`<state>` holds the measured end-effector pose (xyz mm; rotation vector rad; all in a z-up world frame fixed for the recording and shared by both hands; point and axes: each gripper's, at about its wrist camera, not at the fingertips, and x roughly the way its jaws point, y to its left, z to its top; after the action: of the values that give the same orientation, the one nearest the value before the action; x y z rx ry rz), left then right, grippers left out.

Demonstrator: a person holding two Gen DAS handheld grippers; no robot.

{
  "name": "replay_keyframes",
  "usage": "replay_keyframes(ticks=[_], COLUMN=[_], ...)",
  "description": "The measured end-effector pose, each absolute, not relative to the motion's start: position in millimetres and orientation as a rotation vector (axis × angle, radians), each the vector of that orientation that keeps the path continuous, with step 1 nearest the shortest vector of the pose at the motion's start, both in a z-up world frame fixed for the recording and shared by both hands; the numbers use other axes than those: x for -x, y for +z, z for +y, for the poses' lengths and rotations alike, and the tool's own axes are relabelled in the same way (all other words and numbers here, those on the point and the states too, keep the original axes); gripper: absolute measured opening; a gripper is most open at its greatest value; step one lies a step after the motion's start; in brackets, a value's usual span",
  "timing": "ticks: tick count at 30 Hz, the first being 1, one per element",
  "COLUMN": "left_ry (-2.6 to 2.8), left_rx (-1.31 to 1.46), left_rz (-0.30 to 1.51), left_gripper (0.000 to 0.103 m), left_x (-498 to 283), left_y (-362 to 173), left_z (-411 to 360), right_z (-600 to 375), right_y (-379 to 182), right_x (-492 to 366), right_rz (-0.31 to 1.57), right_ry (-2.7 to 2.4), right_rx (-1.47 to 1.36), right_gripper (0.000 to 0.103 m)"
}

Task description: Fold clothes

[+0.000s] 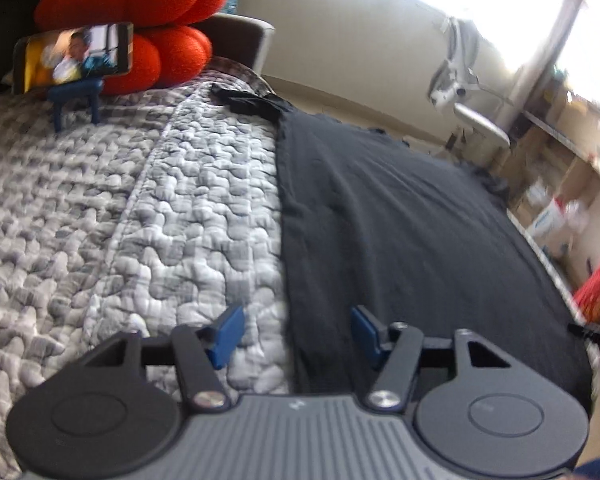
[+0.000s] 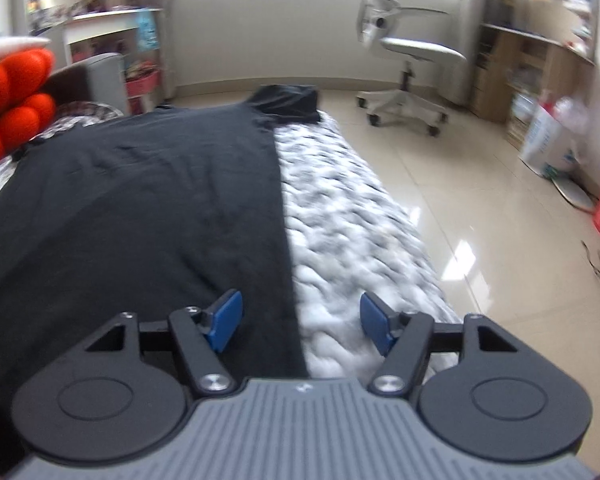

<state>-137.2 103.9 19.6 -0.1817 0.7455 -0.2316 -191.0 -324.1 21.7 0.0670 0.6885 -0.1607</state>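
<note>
While the black garment (image 1: 400,216) lies spread flat on the quilted bedspread (image 1: 120,208), its long edges run between both sets of jaws; left gripper (image 1: 296,332) and right gripper (image 2: 300,320) gape wide, holding nothing

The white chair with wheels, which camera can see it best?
The right wrist view. There the white chair shows its seat, post and wheeled base on the shiny floor. In the left wrist view the chair is tilted and blurry near the bright window, with its base hidden.
</note>
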Motion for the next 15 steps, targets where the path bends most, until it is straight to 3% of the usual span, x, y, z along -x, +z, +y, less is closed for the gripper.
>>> replay_keyframes(ticks=[1, 2, 4, 6, 15], left_ry=[-0.233, -0.227, -0.202, -0.173, -0.172], left_rx=[0.155, 0.128, 0.078, 0.039, 0.108], left_rz=[0.751, 0.759, 0.763, 0.760, 0.775], left_gripper=[0.049, 0.035, 0.024, 0.001, 0.000], left_x=[139, 140, 142, 144, 155], left_y=[20, 20, 20, 19, 21], left_z=[100, 97, 93, 90, 96], right_z=[-322, -321, -317, -309, -310], right_y=[21, 21, 21, 25, 38], right_x=[196, 200, 209, 207, 215], right_rz=[0.694, 0.699, 0.710, 0.728, 0.745], right_ry=[-0.162, -0.162, -0.163, -0.148, -0.181], right_rx=[-0.064, -0.062, -0.055, -0.016, 0.042], right_gripper=[0.067, 0.064, 0.047, 0.001, 0.000])
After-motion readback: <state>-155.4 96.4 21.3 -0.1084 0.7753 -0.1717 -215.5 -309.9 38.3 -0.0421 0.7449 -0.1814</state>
